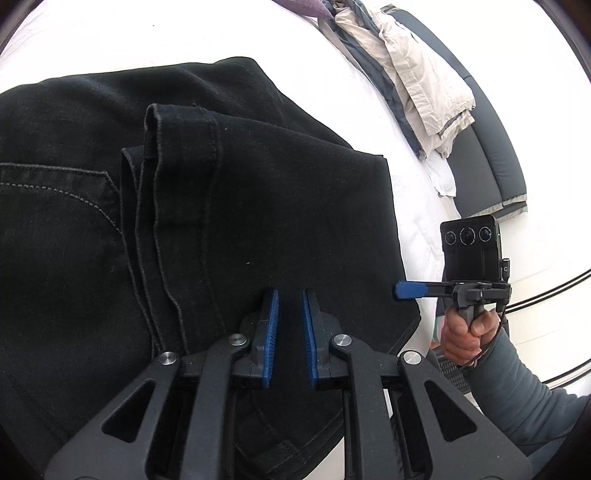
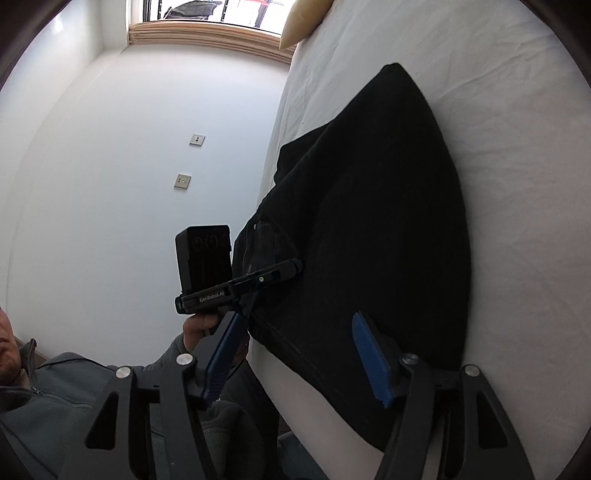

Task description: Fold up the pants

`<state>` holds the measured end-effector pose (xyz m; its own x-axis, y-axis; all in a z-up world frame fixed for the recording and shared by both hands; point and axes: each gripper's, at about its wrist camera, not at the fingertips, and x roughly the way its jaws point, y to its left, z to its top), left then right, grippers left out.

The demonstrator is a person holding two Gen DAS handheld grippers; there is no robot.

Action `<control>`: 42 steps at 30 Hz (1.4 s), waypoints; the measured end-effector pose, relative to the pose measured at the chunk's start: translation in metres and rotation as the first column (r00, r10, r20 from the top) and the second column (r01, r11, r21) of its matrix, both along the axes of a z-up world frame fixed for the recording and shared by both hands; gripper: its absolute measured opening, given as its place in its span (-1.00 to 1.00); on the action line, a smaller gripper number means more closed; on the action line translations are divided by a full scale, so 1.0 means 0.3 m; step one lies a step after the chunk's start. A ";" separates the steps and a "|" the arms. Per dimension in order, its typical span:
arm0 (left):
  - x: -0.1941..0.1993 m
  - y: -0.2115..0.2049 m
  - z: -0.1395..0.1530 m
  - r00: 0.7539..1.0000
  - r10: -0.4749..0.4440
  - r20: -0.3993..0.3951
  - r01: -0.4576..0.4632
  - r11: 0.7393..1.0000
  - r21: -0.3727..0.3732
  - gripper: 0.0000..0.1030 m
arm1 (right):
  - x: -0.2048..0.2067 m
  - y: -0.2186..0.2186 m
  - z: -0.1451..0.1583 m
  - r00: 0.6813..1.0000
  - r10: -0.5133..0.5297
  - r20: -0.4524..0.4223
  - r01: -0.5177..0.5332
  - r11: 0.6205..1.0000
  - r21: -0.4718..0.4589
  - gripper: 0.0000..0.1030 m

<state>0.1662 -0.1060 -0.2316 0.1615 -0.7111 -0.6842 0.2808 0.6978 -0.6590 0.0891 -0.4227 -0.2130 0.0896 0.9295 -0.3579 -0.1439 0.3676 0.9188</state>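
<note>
Black pants (image 1: 229, 206) lie folded on a white bed (image 1: 110, 40), leg hems laid over the seat with its back pocket. My left gripper (image 1: 289, 295) hovers just above the pants near their front edge, jaws slightly apart and empty. My right gripper (image 1: 400, 290) shows in the left wrist view at the pants' right edge. In the right wrist view the pants (image 2: 376, 229) stretch away over the bed (image 2: 498, 110). My right gripper (image 2: 295, 321) is wide open, its fingers straddling the pants' near edge. The left gripper (image 2: 297, 264) rests over the pants.
A beige and grey pile of clothes (image 1: 413, 81) lies on a dark bench (image 1: 491, 162) beyond the bed. The bed edge runs beside a white wall (image 2: 129, 147) with a window (image 2: 207, 22). A pillow (image 2: 303, 22) lies at the head.
</note>
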 end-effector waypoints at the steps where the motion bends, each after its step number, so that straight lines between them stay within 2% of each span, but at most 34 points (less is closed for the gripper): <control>1: 0.018 -0.008 0.011 1.000 0.001 -0.002 -0.001 1.000 -0.003 -0.75 | 0.009 0.004 -0.006 1.000 0.009 -0.010 -0.009 1.000 0.011 0.29; 5: 0.021 0.030 0.009 1.000 -0.004 -0.008 0.004 1.000 -0.017 -0.75 | 0.100 -0.042 -0.011 1.000 -0.004 -0.020 0.005 0.999 0.044 0.29; 9: 0.009 0.022 0.011 1.000 -0.006 -0.002 0.006 0.999 -0.035 -0.75 | 0.246 -0.110 -0.006 0.991 -0.134 -0.011 0.135 0.986 0.096 0.29; 12: 0.007 0.023 0.016 1.000 -0.004 0.008 0.004 1.000 -0.026 -0.75 | 0.314 -0.107 -0.019 0.980 -0.194 -0.043 0.198 0.975 0.105 0.29; 16: -0.052 0.070 0.068 0.998 0.053 0.043 -0.053 0.999 0.001 -0.75 | 0.234 -0.054 0.004 0.987 -0.156 -0.040 0.159 0.983 0.086 0.34; 20: -0.215 0.233 0.139 0.983 0.167 0.081 -0.164 0.986 -0.034 -0.75 | 0.007 -0.009 0.018 0.991 -0.127 -0.034 0.129 0.990 0.049 0.48; 23: -0.382 0.445 0.206 0.939 0.319 0.128 -0.311 0.947 -0.083 -0.75 | -0.154 -0.041 0.058 0.984 -0.172 -0.039 0.174 0.982 0.071 0.51; 25: -0.470 0.586 0.225 0.897 0.419 0.144 -0.417 0.908 -0.042 -0.75 | -0.234 -0.046 0.110 0.979 -0.203 -0.016 0.203 0.973 0.107 0.51; 26: -0.514 0.662 0.228 0.866 0.477 0.148 -0.478 0.878 -0.030 -0.75 | -0.257 -0.035 0.139 0.976 -0.216 0.004 0.214 0.969 0.124 0.51; 29: -0.601 0.846 0.222 0.768 0.622 0.153 -0.619 0.782 -0.070 -0.75 | -0.252 0.047 0.213 0.973 -0.226 0.052 0.213 0.960 0.184 0.51; 31: -0.619 0.900 0.191 0.729 0.672 0.134 -0.669 0.740 -0.071 -0.75 | -0.194 0.161 0.247 0.978 -0.196 0.068 0.179 0.964 0.195 0.51; 34: -0.619 0.898 0.143 0.719 0.689 0.087 -0.681 0.724 -0.108 -0.75 | -0.101 0.325 0.267 0.988 -0.136 0.068 0.122 0.975 0.184 0.51; 37: -0.609 0.866 0.108 0.735 0.676 0.046 -0.668 0.734 -0.118 -0.74 | -0.047 0.484 0.285 0.995 -0.064 0.078 0.048 0.981 0.190 0.51; 38: -0.614 0.865 0.099 0.731 0.681 0.040 -0.672 0.729 -0.126 -0.74 | -0.042 0.532 0.291 0.996 -0.040 0.082 0.023 0.981 0.194 0.51; 40: -0.623 0.878 0.073 0.707 0.707 0.022 -0.696 0.701 -0.154 -0.74 | -0.036 0.617 0.293 0.997 -0.003 0.082 -0.014 0.978 0.207 0.51; 41: -0.618 0.888 0.050 0.693 0.721 -0.001 -0.711 0.684 -0.165 -0.59 | -0.039 0.653 0.292 0.997 0.013 0.082 -0.030 0.977 0.210 0.51; 42: -0.616 0.890 0.021 0.680 0.733 -0.030 -0.726 0.667 -0.167 -0.17 | -0.043 0.677 0.285 0.996 0.025 0.080 -0.041 0.976 0.212 0.51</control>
